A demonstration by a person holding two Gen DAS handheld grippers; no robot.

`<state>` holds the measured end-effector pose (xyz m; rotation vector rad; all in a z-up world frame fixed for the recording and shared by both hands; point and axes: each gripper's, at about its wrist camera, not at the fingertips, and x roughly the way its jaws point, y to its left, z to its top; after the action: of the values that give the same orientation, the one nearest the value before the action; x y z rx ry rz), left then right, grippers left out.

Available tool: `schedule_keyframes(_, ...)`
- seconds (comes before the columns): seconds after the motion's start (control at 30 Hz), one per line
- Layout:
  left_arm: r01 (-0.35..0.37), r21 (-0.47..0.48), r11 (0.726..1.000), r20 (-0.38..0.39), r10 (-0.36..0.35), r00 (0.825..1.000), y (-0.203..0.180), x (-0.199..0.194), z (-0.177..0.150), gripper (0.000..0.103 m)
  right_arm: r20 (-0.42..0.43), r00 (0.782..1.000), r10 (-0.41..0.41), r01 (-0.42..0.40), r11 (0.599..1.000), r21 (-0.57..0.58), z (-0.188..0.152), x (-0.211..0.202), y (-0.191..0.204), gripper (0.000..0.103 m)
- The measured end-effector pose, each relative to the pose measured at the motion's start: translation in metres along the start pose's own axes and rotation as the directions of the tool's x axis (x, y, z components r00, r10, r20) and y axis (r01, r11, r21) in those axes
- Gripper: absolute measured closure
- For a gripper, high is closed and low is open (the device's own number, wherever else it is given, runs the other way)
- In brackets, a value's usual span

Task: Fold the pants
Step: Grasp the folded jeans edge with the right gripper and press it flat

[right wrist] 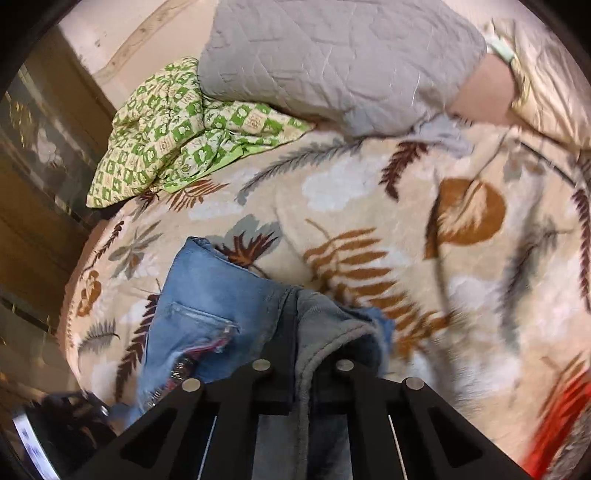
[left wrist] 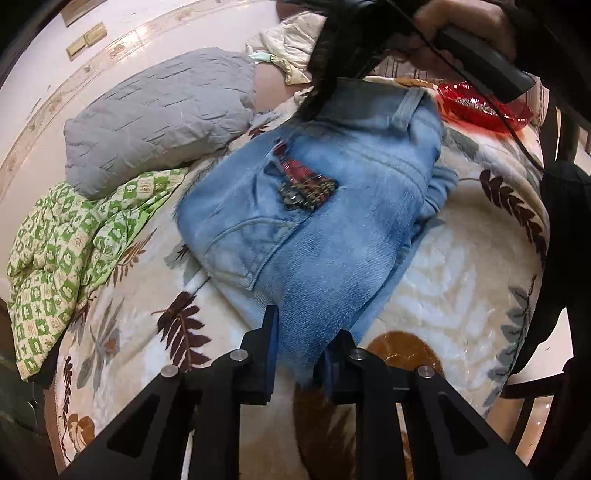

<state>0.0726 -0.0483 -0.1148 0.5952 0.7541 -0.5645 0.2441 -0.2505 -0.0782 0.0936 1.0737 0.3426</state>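
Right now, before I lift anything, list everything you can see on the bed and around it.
Light-blue denim jeans: one, red patch by the back pocket, centre of the blanket.
Cream leaf-print fleece blanket: one, covers the bed.
Grey quilted pillow: one, far side of the bed.
Green-and-cream checked quilt: one, crumpled beside the pillow.
Red plastic dish: one, beyond the jeans.
Cream bedding: one heap, past the pillow.
Left gripper: black, pinching the jeans' near edge.
Right gripper: black, shut on the jeans' waistband.
Hand: one, gripping the right gripper's handle.
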Motion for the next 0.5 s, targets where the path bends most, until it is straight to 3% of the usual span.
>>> schedule_keyframes(0.23, 0.021, -0.02, 1.0, -0.027, -0.022, 0.999, -0.005, 0.018, -0.01, 0.083, -0.053, 0.996, -0.068, 0.067, 0.998, -0.013, -0.015, 0.015, -0.022, 0.098)
schedule_keyframes(0.5, 0.016, -0.044, 0.999, -0.04, -0.018, 0.999, -0.004, 0.02, -0.009, 0.081, -0.047, 0.996, -0.07, 0.071, 0.997, 0.012, -0.021, 0.025, -0.025, 0.096)
